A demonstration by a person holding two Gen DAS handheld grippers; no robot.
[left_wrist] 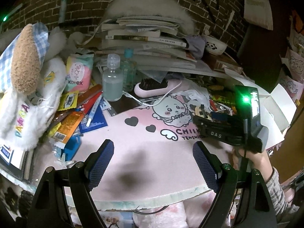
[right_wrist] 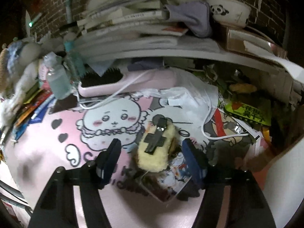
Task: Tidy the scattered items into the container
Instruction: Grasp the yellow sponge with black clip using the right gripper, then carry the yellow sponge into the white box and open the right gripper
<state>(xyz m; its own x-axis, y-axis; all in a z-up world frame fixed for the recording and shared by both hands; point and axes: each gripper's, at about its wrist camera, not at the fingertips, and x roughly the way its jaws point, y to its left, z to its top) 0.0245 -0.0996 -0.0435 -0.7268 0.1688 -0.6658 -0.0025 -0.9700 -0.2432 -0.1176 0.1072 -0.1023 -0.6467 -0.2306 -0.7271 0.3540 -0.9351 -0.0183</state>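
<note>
A fuzzy cream item with a black cross lies on a printed card on the pink cartoon desk mat. My right gripper is open, its blue fingers either side of the cream item, not touching. That gripper also shows in the left wrist view, held by a hand at the right. My left gripper is open and empty over the bare front of the mat. A white open box stands at the far right.
A pink hairbrush with a white cable, two clear bottles, a heap of snack packets and pens, plush toys, a tall book stack and a panda bowl crowd the back and left. Green packets lie at the right.
</note>
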